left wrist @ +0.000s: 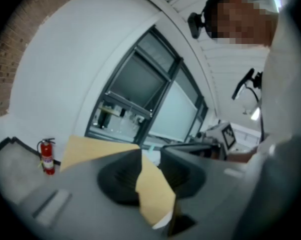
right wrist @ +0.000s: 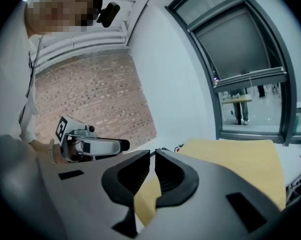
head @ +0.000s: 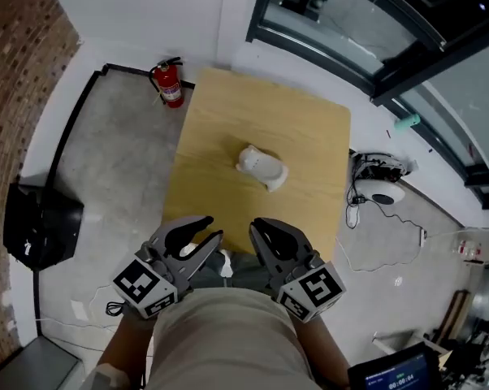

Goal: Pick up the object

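While both hand-held grippers are hovering low in the frame, the white object (head: 261,167) is lying at mid-surface (head: 228,112).
Left hand-held gripper (head: 214,227): jaws standing a crack apart, holding nothing. Right hand-held gripper (head: 257,227): jaws pressing together, empty. The object is sitting well above both in the head view, slightly right of centre, its long axis running from upper left to lower right. The right one is looking nearer, judging by position.
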Demonstrator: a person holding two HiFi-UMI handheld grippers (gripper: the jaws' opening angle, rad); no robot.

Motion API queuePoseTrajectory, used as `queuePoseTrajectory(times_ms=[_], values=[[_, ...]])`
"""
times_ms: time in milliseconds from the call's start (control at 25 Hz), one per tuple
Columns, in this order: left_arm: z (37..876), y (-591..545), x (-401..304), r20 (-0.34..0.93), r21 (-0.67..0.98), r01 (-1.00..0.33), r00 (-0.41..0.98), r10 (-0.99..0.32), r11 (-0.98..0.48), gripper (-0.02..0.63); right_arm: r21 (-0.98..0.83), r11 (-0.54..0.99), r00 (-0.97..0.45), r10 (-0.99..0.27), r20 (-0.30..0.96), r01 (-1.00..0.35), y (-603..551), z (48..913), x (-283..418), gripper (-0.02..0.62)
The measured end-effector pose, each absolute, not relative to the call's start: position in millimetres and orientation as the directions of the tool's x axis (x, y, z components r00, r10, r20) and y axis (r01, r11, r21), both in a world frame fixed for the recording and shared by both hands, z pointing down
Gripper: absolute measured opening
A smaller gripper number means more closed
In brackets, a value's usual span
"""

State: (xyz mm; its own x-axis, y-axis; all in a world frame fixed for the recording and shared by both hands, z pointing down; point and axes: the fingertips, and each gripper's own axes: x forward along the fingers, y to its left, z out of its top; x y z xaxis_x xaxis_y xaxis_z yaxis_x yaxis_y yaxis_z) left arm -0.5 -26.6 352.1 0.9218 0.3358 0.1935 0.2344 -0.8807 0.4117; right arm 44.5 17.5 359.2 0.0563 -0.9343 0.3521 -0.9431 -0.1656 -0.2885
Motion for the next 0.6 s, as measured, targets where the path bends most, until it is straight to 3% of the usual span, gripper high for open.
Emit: queuePoseTrajectory(times_ms=[200,400,600], values=[[364.2,-64.2,-10.4,0.23,0.445,0.018,0.964,0.133,-0.895,0.1,-0.263,-0.052,-0.083,-0.875,0.477,-0.963,-11.3,399.3,73.1,0.012],[370.7,-78.4,-26.9,0.259,0.448,-0.114,0.966,0.006,-0.887,0.1,-0.191,0.042,-0.162,-0.723,0.672,-0.981,-32.6,461.5,103.0,0.181],[388.2,-77.5,-43.4,0.301,0.484,-0.274,0.944,-0.135,-0.831,0.1,-0.038,0.188,-0.134,-0.526,0.84,-0.981,-53.8,535.1,143.6,0.233]])
